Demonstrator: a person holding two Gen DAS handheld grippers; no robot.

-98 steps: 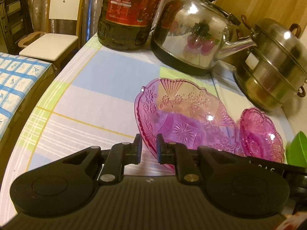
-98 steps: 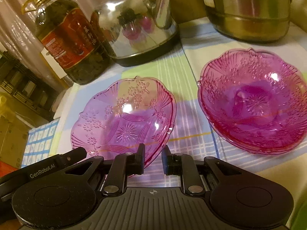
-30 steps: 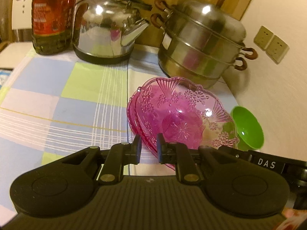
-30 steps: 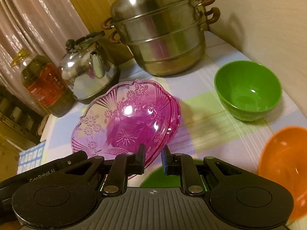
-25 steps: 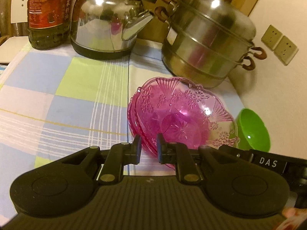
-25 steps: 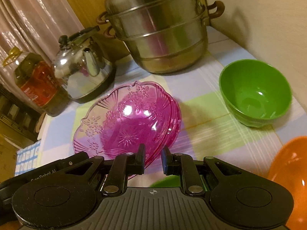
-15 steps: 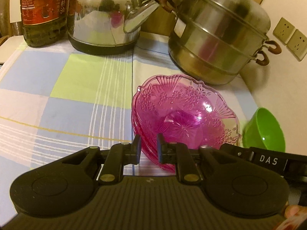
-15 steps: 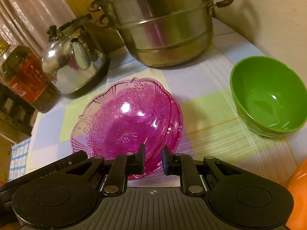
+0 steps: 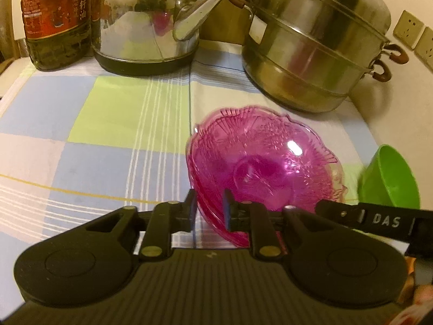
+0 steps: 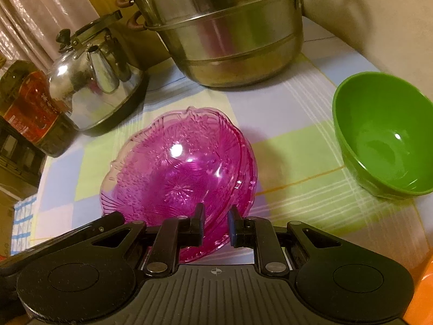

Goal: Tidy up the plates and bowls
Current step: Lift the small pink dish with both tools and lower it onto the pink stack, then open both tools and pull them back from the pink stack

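Observation:
A clear pink glass plate (image 9: 259, 162) (image 10: 176, 178) lies nested on a stack of darker pink plates (image 10: 247, 173) on the checked tablecloth (image 9: 108, 124). Its near rim runs between the fingers of both grippers. The jaws of my left gripper (image 9: 209, 211) are opening; the rim sits in the widened gap and the plate looks blurred. My right gripper (image 10: 216, 219) is shut on the same rim further right. A green bowl (image 9: 387, 178) (image 10: 379, 140) stands upright to the right of the stack.
A steel steamer pot (image 9: 311, 43) (image 10: 224, 27), a kettle (image 9: 146, 19) (image 10: 92, 86) and an oil bottle (image 9: 54, 19) line the back. An orange dish (image 10: 425, 284) shows at the right edge. A wall with sockets (image 9: 408, 29) closes the right side.
Both grippers carried the pink plate rightward and down onto the darker stack. The left fingers now stand a little wider apart than half a second ago.

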